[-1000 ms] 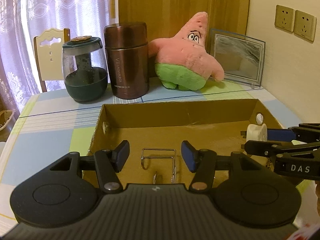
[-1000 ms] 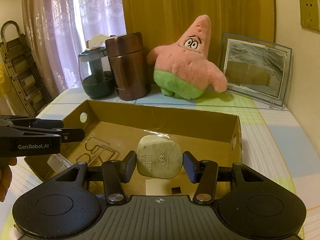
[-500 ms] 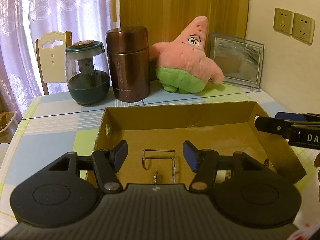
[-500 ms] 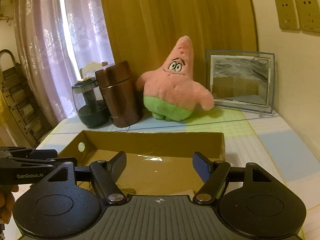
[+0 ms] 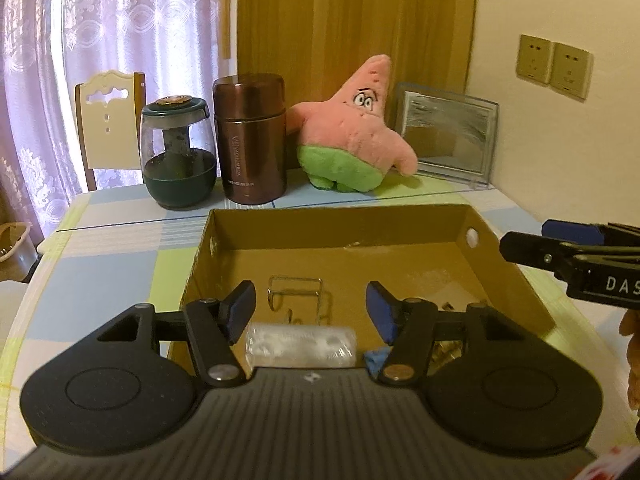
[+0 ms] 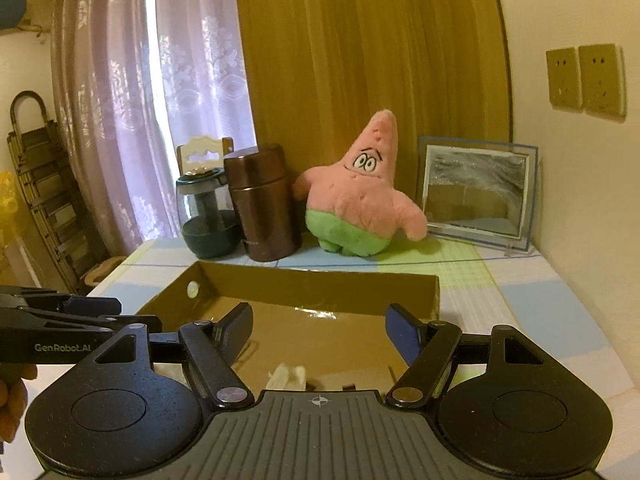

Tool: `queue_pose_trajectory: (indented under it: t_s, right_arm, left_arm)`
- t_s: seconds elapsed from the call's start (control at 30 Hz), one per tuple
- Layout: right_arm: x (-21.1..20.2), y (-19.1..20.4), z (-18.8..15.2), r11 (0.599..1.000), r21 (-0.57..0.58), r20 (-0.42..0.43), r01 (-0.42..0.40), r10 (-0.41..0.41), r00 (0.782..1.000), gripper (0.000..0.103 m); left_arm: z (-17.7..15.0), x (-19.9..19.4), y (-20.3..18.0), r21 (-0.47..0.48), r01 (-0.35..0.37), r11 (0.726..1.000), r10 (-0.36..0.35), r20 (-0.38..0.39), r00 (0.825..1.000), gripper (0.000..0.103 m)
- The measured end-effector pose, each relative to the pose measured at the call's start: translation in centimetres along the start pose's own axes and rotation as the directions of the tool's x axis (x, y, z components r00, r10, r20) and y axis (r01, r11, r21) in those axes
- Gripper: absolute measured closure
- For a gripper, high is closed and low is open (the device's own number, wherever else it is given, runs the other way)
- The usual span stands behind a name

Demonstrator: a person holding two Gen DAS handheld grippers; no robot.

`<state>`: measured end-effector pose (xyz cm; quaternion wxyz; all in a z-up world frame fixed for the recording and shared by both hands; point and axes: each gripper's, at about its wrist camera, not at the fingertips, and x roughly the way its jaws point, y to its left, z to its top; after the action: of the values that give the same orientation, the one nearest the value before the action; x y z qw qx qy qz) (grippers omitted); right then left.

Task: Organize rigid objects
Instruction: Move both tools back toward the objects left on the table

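1. left wrist view: our left hand-held gripper [image 5: 311, 312] hangs with jaws apart and empty over the cardboard box [image 5: 500, 276]; a wire rack [image 5: 296, 292] and clear roll [image 5: 301, 345] already lie inside.
2. right wrist view: our right hand-held gripper [image 6: 319, 332] is spread and empty; a white plug [image 6: 289, 376] rests in the box [image 6: 320, 282]. nothing loose shows on the worktop [image 6: 560, 320], so we judge sorting nearly done.

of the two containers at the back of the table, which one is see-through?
The rounded glass jar with the dark green lid, leftmost beside the chair. Its neighbour, the tall brown metal flask, is opaque and cylindrical.
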<state>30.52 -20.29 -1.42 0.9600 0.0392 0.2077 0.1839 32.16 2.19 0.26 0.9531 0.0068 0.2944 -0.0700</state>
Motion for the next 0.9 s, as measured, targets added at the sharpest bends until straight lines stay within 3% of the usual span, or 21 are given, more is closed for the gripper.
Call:
queue_pose_trajectory:
  t_s: [0.4,0.9]
  right_arm:
    - [-7.5,2.8,-4.3,1.000,-0.028,-0.023,-0.002,0.001,1.000,0.032]
    - [-13.2,5.7,-10.7,0.999,-0.044,-0.140,-0.016,0.010,0.990,0.032]
  left_arm:
    - [-5.3,-7.9,-1.6,-0.009,-0.013,1.000,0.013,0.004,1.000,0.046]
    - [-13.7,-14.5,-1.9,-0.045,-0.035,0.998,0.032,-0.061,0.998,0.046]
